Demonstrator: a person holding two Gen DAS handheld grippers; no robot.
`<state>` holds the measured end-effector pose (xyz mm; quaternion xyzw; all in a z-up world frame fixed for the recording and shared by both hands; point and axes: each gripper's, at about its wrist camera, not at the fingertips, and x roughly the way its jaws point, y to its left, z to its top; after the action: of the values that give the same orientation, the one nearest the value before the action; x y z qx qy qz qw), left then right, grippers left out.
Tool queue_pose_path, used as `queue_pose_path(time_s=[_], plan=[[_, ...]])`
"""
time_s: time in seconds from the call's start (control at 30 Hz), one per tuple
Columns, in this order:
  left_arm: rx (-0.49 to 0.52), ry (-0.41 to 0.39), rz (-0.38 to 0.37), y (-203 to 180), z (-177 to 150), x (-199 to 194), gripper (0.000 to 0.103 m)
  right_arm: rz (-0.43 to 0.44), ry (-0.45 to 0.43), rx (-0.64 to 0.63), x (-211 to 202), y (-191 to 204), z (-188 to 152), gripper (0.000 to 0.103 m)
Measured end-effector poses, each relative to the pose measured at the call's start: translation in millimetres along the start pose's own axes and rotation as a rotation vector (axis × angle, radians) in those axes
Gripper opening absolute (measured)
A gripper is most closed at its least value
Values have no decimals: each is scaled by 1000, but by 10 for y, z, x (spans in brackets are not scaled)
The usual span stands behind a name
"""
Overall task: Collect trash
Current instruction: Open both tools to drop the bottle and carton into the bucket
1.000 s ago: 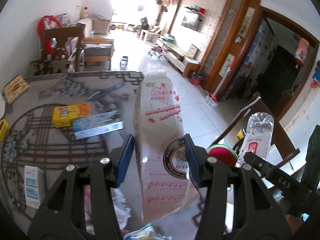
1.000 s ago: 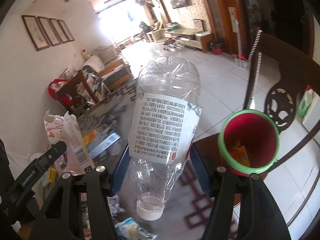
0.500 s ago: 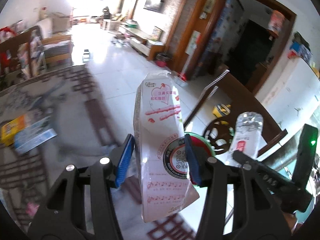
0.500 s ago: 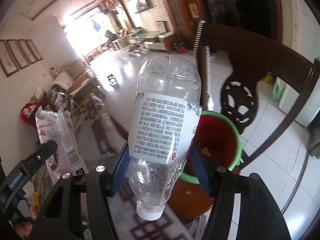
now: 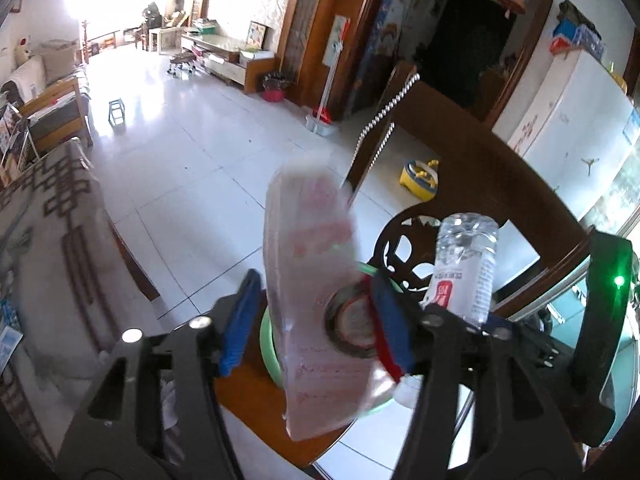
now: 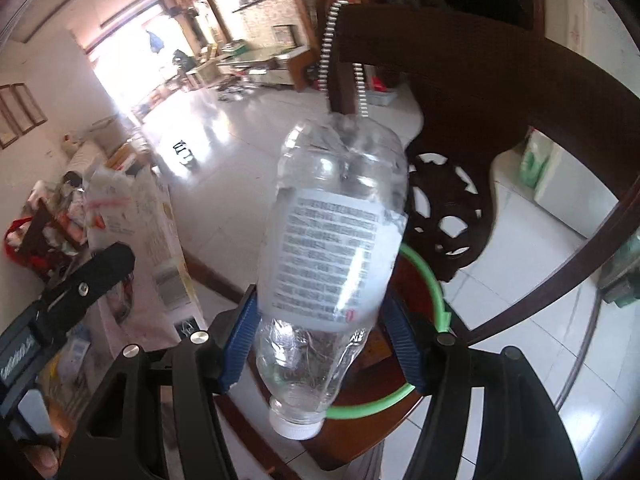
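Both our tongs now hang over the green-rimmed bin (image 6: 424, 276): left tongs (image 5: 316, 320) opening around the carton (image 5: 316, 280), right tongs (image 6: 320, 334) opening around the plastic bottle (image 6: 332, 248). Dropping at twelve o'clock, either may clip the rim and bounce out.

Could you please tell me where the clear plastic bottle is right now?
In the right wrist view the clear plastic bottle hangs cap-down between the opening right gripper's fingers, above the green-rimmed bin on the wooden chair.
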<state>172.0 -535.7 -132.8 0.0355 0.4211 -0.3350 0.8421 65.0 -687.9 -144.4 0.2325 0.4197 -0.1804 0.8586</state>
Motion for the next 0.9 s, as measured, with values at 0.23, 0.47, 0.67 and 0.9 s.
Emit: queue_pose_path(time_s=[0.23, 0.47, 0.67, 0.9], plan=[[-12, -29, -41, 56, 40, -53, 76, -23, -5, 53, -19, -125, 32, 65], [-79, -93, -25, 415, -124, -721, 76, 6, -21, 45, -252, 12, -37, 65], [-157, -121, 42, 813, -493, -1411, 76, 52, -18, -22, -490, 394, -218, 65], [-172, -149, 163, 1188, -1008, -2107, 76, 95, -8, -144, -742, 975, -623, 65]])
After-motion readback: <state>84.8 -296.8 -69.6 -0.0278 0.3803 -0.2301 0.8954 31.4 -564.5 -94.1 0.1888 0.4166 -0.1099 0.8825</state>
